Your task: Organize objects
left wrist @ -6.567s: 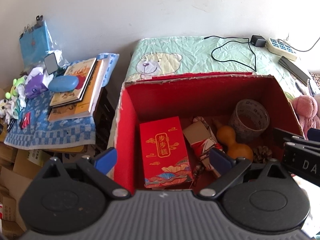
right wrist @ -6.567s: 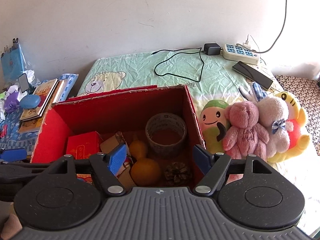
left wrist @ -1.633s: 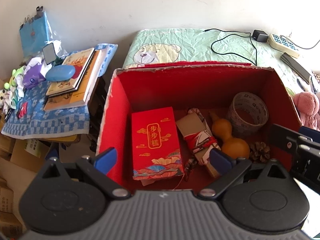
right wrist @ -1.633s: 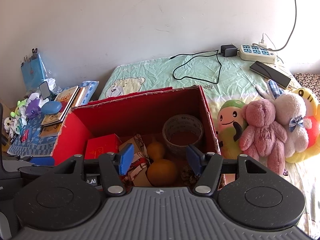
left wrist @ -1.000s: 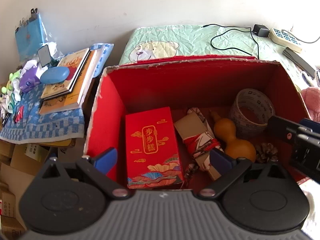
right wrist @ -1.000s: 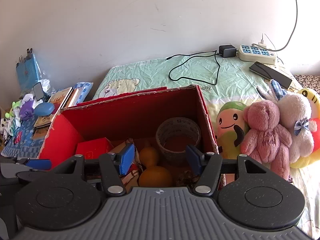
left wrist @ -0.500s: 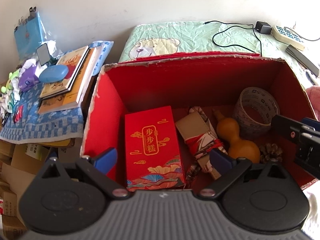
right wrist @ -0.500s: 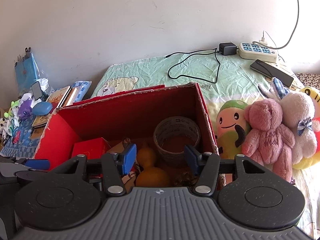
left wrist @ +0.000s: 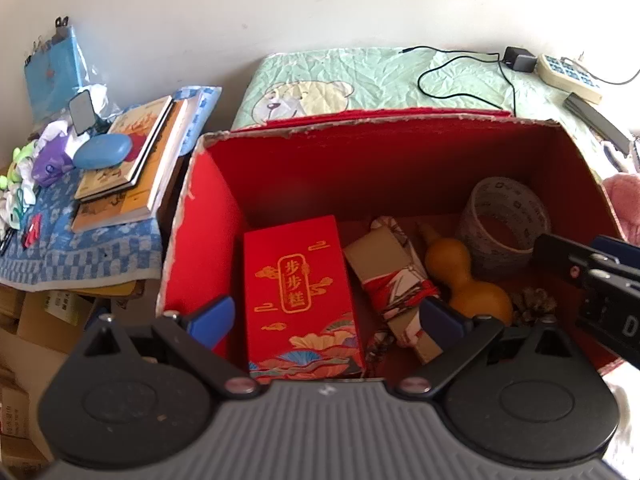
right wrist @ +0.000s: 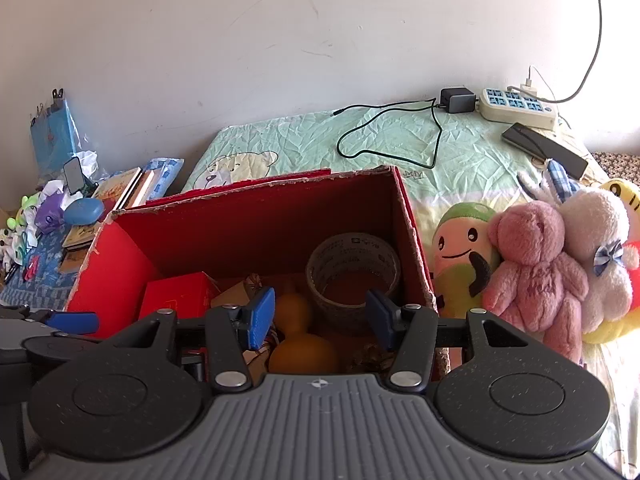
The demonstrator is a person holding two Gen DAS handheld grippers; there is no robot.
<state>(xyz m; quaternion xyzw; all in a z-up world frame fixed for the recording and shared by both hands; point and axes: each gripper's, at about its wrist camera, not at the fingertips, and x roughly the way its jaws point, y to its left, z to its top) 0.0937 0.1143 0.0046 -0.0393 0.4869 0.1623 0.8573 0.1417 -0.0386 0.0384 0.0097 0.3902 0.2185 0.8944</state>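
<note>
While both grippers hover empty, fingers wide, right gripper (right wrist: 320, 314) sits nearer the upright orange-brown gourd (right wrist: 298, 336) in the red cardboard box (right wrist: 256, 216).

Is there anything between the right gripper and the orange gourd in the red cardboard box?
Nothing visible does. The right gripper hangs open above the orange gourd, inside the red cardboard box. A grey tape roll and a brown pinecone only lie beside the gourd.
</note>
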